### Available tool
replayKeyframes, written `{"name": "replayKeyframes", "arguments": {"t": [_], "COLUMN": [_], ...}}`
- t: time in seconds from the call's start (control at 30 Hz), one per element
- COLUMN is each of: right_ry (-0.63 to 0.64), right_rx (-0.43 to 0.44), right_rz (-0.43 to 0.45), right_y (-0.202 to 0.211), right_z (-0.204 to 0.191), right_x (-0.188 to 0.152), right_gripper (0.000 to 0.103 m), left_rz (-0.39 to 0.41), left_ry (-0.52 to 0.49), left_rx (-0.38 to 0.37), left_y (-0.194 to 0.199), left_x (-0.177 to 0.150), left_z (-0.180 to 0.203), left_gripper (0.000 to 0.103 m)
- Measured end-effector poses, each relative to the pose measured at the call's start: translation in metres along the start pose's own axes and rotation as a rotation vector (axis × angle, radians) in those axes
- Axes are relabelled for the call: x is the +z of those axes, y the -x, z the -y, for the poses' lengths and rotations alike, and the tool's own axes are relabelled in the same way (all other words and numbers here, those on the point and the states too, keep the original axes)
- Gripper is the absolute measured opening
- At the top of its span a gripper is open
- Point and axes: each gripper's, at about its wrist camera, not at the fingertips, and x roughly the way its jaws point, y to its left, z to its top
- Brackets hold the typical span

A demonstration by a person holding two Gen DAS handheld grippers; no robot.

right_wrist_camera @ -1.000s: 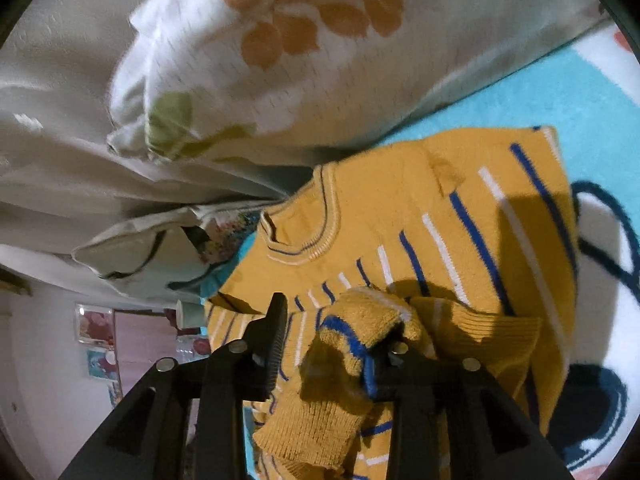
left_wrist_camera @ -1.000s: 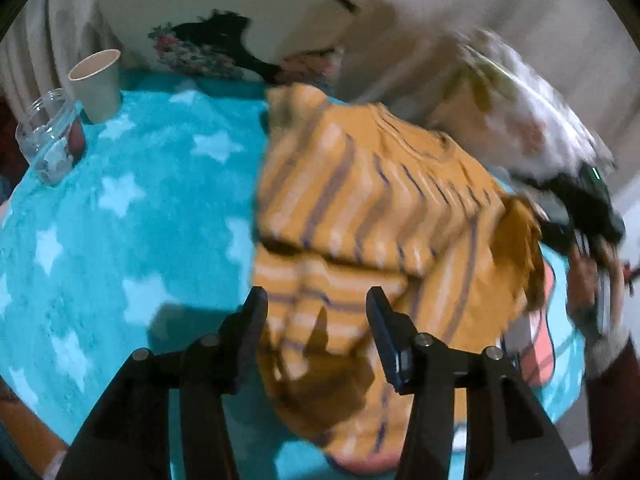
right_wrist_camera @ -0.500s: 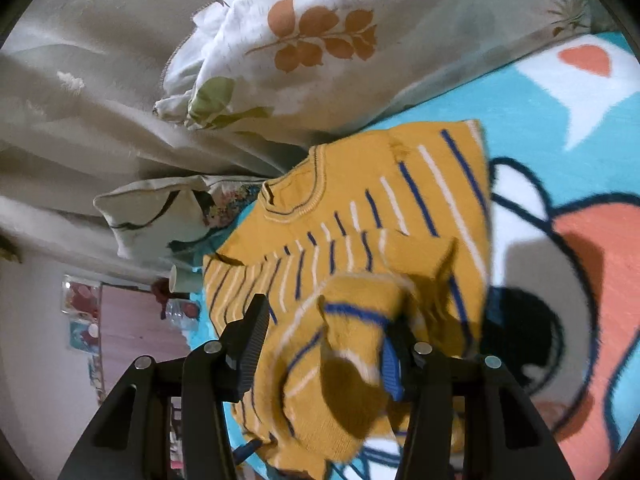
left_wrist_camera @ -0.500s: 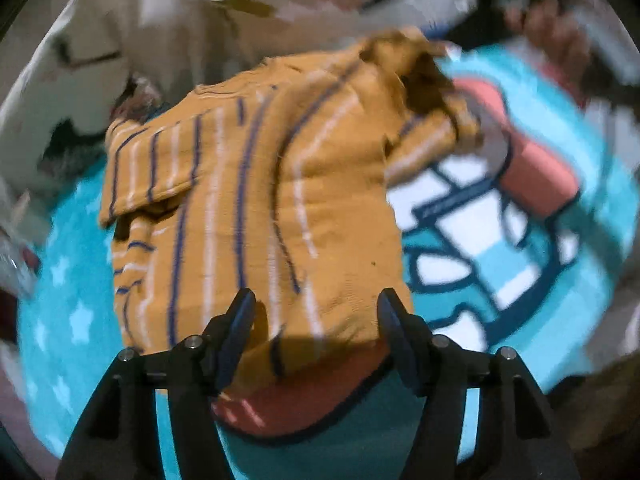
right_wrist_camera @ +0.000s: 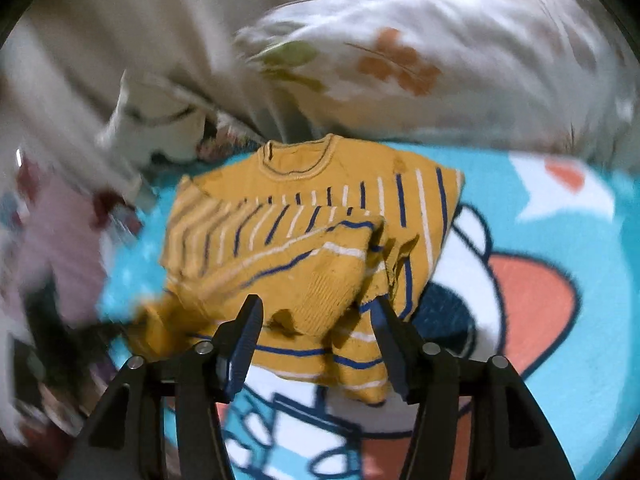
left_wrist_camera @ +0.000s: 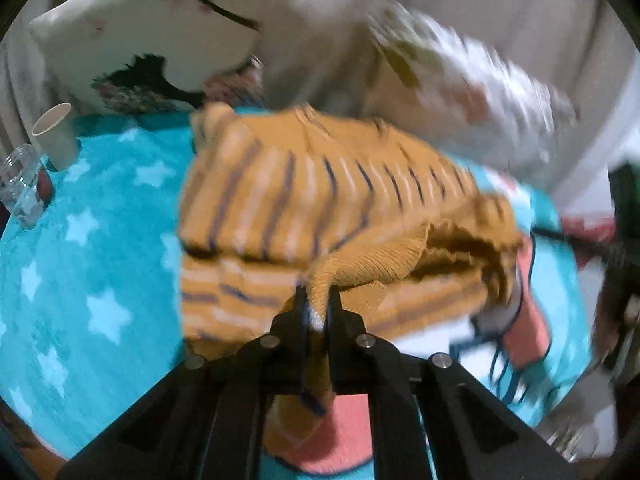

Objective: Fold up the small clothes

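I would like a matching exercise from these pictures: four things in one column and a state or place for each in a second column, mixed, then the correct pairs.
Things:
1. left gripper
2. right gripper
3. paper cup
4. sweater

States or places:
A. lies on the cartoon blanket
B. stands beside the glass jar
C. jaws apart, opening
D. shut on a ribbed edge of knit

Pairs: 1-D, 2-C, 3-B, 4-A

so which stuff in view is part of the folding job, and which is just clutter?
In the job:
- yellow striped sweater, lying on the blanket
- left hand-held gripper, shut on a sweater edge
- right hand-held gripper, jaws opening, nothing pinched

Just lying about:
- paper cup
- glass jar
- leaf-print pillow
- cartoon blanket, only the work surface
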Motion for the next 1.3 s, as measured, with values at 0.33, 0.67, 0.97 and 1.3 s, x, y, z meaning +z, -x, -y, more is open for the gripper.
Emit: {"name": "replayKeyframes", "arguments": {"t": [0.33, 0.67, 0.97, 1.3], "right_ry": [0.101, -0.251, -0.292, -0.176], "right_rx": [-0.115, -0.240, -0.279, -0.300], "right_rz": [-0.119, -0.104, 0.028, -0.086], "right_y": [-0.090, -0.140, -0.068, -0.121], "right_z": [-0.028, 0.047, 0.032, 0.000], "right_x": [0.058, 0.119, 0.088, 0.088], "right_gripper": [0.044, 0.053, 0.056, 0.053], "left_rz": [-0.033, -0.086, -0.080, -0.064], "left_ry": [0.066, 0.097, 0.048, -0.350], "left_rx": [-0.019, -0.037, -0.061, 0.106], "left_y": [-0.062, -0.126, -0.083, -0.110], "left_x": [0.103, 0.159, 0.130, 0.108], "left_z": [-0.044, -0.078, -0.093, -0.041], "left_gripper": [0.007, 0.023, 0.058, 0.048]}}
